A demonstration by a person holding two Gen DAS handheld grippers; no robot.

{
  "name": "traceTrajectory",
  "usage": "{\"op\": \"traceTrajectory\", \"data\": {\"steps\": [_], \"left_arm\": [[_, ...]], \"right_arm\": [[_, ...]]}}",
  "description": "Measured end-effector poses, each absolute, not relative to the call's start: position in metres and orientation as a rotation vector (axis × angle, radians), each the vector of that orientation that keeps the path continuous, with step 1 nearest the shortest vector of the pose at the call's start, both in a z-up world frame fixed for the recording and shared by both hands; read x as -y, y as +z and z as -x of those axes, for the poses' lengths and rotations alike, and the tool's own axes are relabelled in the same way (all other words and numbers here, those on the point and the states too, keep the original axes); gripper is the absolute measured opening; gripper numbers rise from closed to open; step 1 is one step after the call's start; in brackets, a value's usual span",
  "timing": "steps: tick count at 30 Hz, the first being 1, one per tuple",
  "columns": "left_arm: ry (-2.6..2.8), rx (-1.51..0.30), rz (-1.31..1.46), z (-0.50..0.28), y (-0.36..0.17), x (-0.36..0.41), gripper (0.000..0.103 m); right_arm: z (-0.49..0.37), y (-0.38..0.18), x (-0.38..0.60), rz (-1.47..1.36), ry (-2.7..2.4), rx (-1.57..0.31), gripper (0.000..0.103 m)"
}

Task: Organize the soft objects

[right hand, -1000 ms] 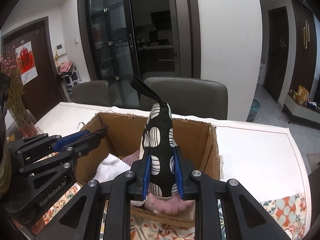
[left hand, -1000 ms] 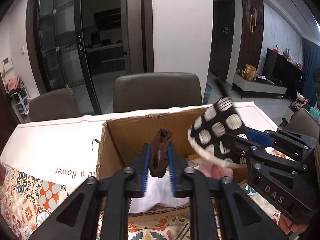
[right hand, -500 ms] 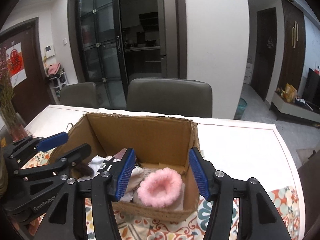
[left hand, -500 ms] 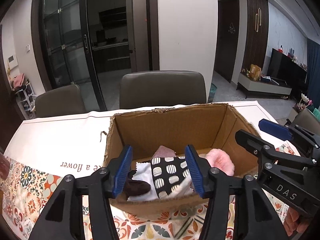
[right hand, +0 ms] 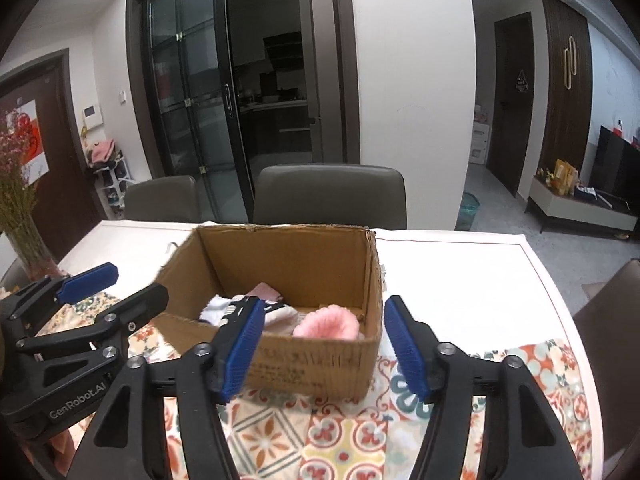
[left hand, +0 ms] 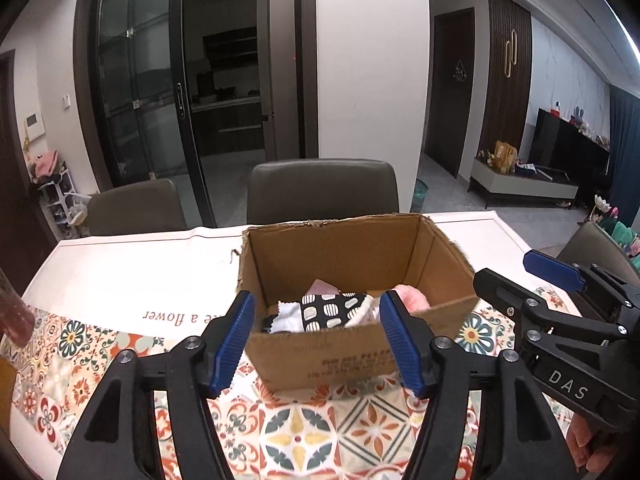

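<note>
The open brown corrugated cardboard box (left hand: pixel 320 354) on my patterned-cloth table (left hand: pixel 304 436) holds a black white-spotted fabric piece (left hand: pixel 332 310) and fluffy pink ring (right hand: pixel 326 322). My left tool (left hand: pixel 316 340) and right tool (right hand: pixel 324 344) gape empty, farther back than half a second ago.

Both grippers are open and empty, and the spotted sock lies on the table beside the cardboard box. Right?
Not quite. The spotted sock lies inside the box, as the left wrist view shows. Left gripper and right gripper are indeed open and empty.
</note>
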State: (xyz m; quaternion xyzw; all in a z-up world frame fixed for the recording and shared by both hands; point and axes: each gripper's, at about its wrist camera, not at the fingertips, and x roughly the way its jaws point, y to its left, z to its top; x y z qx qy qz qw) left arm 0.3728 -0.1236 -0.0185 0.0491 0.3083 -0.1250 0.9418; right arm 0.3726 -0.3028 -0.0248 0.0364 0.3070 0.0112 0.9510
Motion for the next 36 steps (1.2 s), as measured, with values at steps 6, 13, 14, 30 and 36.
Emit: {"op": "traceTrajectory", "data": {"steps": [6,13,14,30,36], "left_arm": [[-0.230,-0.589,-0.099,-0.335,-0.001,0.113,0.067],[-0.206,-0.525,-0.111,-0.282,0.013,0.106,0.071],[-0.200,-0.520,-0.109,-0.275,0.014,0.104,0.071],[-0.178,-0.445,-0.083,-0.171,0.021,0.082,0.084],[-0.176,-0.423,-0.083,-0.141,0.013,0.080,0.096]], "right_arm": [[-0.332,-0.005,0.295,-0.060,-0.003,-0.580,0.065],[-0.279,0.012,0.289,-0.034,-0.041,-0.529,0.070],[-0.273,0.014,0.289,-0.034,-0.044,-0.524,0.070],[-0.158,0.033,0.278,-0.051,-0.094,-0.412,0.076],[-0.125,0.029,0.276,-0.046,-0.109,-0.397,0.076]]}}
